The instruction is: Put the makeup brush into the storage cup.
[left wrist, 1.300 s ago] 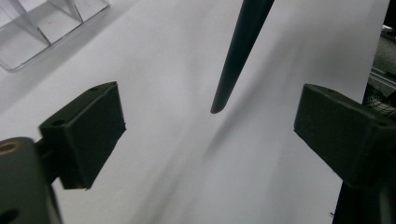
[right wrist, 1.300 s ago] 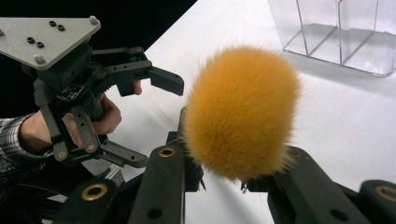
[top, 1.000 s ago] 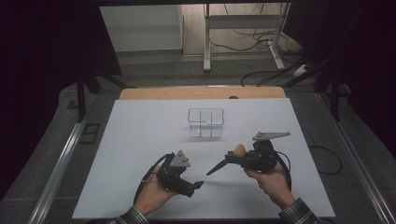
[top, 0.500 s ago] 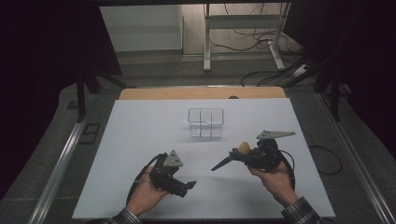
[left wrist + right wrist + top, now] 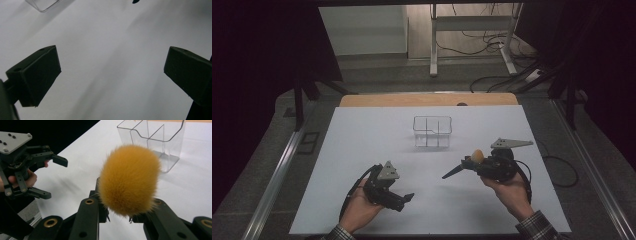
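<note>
A person at a white table (image 5: pixel 362 150) holds two grippers, one in each hand. The right gripper (image 5: pixel 452 174) points toward the table's middle, and an orange furry ball (image 5: pixel 128 180) sits on top of it; in the right gripper view the ball hides the jaw tips, so whether those jaws are parted or closed cannot be told, nor exactly how the ball is fixed there. The left gripper (image 5: pixel 110 77) has its jaws spread wide with nothing between them, only bare tabletop ahead. One clear plastic container (image 5: pixel 432 131), split into compartments, stands alone beyond both tools, nearer the right gripper's nose, and is cut off at the upper corner of the left gripper view. Open white surface lies all around both grippers; the table's near edge runs just behind the hands.
</note>
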Motion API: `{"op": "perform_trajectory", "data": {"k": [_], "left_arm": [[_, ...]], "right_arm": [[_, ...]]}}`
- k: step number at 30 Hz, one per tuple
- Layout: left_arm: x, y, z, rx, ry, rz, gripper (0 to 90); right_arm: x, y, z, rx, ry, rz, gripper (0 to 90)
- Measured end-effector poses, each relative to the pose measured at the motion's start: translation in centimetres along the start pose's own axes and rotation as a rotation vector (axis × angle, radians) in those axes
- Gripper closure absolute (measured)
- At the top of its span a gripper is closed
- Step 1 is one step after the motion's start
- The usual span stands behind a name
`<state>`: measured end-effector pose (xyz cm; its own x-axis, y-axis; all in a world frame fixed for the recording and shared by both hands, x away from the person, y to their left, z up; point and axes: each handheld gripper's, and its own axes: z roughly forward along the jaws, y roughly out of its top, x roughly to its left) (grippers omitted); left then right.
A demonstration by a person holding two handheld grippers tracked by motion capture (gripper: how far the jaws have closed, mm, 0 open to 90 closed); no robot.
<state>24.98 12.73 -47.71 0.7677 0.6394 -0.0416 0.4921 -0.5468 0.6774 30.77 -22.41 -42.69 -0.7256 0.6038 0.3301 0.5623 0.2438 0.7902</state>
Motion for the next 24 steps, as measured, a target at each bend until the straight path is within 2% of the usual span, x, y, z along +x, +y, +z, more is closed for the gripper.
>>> {"op": "perform_trajectory", "data": {"k": [9, 13, 24], "left_arm": [[0.8, -1.1, -1.0, -0.018, 0.045, -0.012, 1.0], [1.6, -1.8, -1.5, -0.015, 0.063, -0.033, 1.0], [2.2, -2.7, -2.2, -0.02, 0.073, -0.055, 1.1]], "right_arm": [[-0.2, 0.1, -0.4, -0.016, -0.016, -0.009, 72.8], [-0.4, 0.3, -0.6, -0.028, -0.025, -0.007, 72.8], [-0.8, 0.8, -1.1, -0.051, -0.034, -0.018, 72.9]]}}
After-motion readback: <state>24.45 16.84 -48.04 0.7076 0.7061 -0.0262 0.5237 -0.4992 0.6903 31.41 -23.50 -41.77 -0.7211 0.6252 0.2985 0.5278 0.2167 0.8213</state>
